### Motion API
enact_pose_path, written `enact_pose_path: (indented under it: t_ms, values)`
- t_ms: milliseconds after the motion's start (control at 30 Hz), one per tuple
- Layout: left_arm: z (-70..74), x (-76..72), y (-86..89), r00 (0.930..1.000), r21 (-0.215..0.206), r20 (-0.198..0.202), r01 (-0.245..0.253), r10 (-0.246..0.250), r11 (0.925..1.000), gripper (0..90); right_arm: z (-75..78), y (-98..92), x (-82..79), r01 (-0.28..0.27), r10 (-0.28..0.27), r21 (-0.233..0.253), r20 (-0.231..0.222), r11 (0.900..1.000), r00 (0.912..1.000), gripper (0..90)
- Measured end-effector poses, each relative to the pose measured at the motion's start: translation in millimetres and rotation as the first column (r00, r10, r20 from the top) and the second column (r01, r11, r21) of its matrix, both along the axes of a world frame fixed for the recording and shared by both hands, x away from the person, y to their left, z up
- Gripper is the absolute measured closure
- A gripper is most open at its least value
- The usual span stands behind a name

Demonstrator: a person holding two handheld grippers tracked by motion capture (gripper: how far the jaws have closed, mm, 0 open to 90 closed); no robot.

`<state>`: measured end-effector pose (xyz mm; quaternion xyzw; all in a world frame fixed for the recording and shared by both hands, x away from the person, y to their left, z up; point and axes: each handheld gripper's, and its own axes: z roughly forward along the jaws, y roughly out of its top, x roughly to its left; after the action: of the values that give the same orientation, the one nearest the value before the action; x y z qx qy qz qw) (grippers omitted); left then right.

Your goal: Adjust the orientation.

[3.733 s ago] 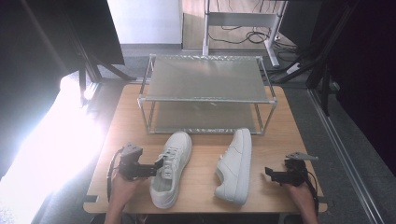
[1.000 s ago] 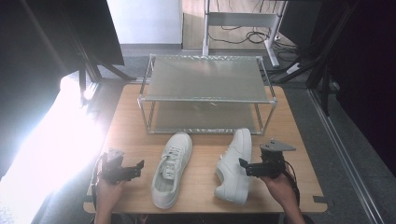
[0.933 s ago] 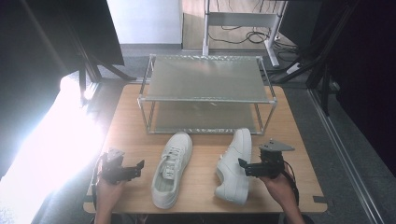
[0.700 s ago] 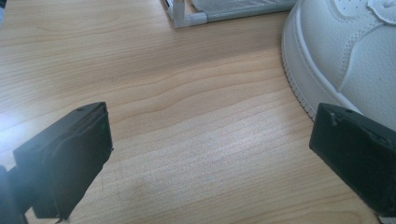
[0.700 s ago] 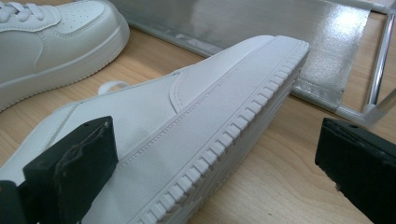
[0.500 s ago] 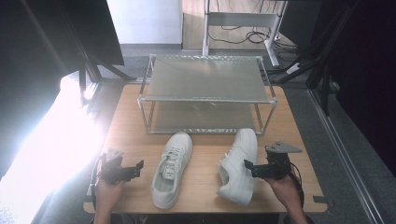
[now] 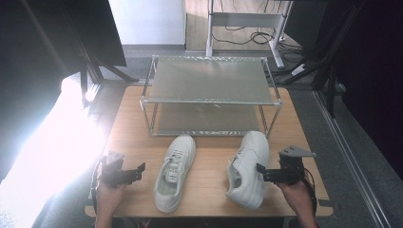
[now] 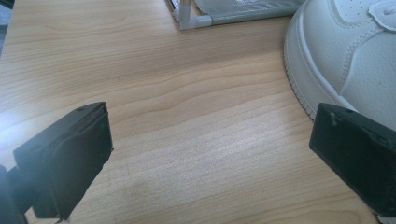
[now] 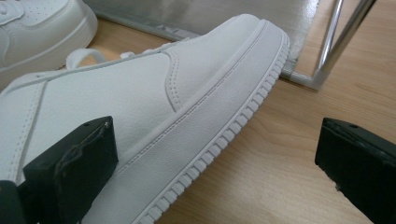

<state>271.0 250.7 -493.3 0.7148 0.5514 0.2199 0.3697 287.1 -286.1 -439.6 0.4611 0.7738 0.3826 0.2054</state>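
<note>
left tool wide, 9 o'clock of left shoe | right tool wide, touching right shoe | desk

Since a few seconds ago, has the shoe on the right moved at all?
Yes. The right shoe has tipped onto its side, and its toe has drawn slightly closer to the rack.

Both handheld grippers are black with blocky jaws; the right gripper carries a grey three-cornered plate.

You've got a light wooden table with a two-tier metal shoe rack sitting at the back. In front, two white sneakers on the wood: the left one upright, the right one tipped sideways.
</note>
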Motion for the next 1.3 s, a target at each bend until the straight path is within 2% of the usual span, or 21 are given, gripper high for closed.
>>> enact_pose_path:
  t_ms: [233, 433, 567, 633, 733, 800, 867, 900, 1300]
  values:
    - [0.3, -0.4, 0.5, 1.0000, -0.007, 0.000, 0.000, 0.000, 1.0000, 0.0, -3.2, -16.0, -5.5, 0.042, -0.042, -0.001, -0.008, 0.999, 0.9991, 0.0]
    - [-0.4, 0.4, -1.1, 1.0000, -0.008, -0.003, 0.005, -0.005, 1.0000, 0.0, -12.5, -36.1, -11.0, 0.084, -0.084, -0.003, -0.024, 0.996, 0.9962, 0.0]
    - [-1.1, 0.7, -2.3, 0.9999, -0.007, -0.008, 0.011, -0.011, 0.9999, 0.0, -21.0, -48.9, -12.0, 0.096, -0.095, 0.010, -0.055, 0.995, 0.9940, 0.3]
    - [-1.2, 0.8, -2.6, 0.9999, -0.007, -0.010, 0.011, -0.011, 0.9999, 0.0, -27.8, -57.0, -11.1, 0.104, -0.105, -0.006, -0.083, 0.995, 0.9910, 0.3]
    - [-1.2, 0.9, -2.8, 0.9998, -0.009, -0.013, 0.012, -0.012, 0.9999, 0.0, -31.6, -62.1, -10.1, 0.120, -0.120, -0.008, -0.092, 0.993, 0.9884, 1.1]
    - [-1.3, 0.8, -3.0, 0.9998, -0.009, -0.017, 0.013, -0.013, 0.9999, 0.0, -35.1, -67.0, -8.7, 0.130, -0.133, -0.029, -0.103, 0.991, 0.9858, 1.5]
    - [-1.8, 0.8, -3.0, 0.9996, -0.008, -0.023, 0.015, -0.015, 0.9999, 0.0, -38.8, -72.8, -7.2, 0.124, -0.119, 0.033, -0.124, 0.992, 0.9851, 2.2]
    - [-1.9, 0.8, -2.9, 0.9995, -0.007, -0.028, 0.015, -0.015, 0.9999, 0.0, -40.0, -74.0, -6.8, 0.126, -0.121, 0.038, -0.128, 0.991, 0.9844, 1.3]
    - [5.5, -8.5, -2.5, 0.9994, -0.016, -0.033, 0.010, -0.010, 0.9998, 0.0, -30.9, -79.4, -14.0, 0.125, -0.122, 0.035, -0.082, 0.991, 0.9891, 3.0]
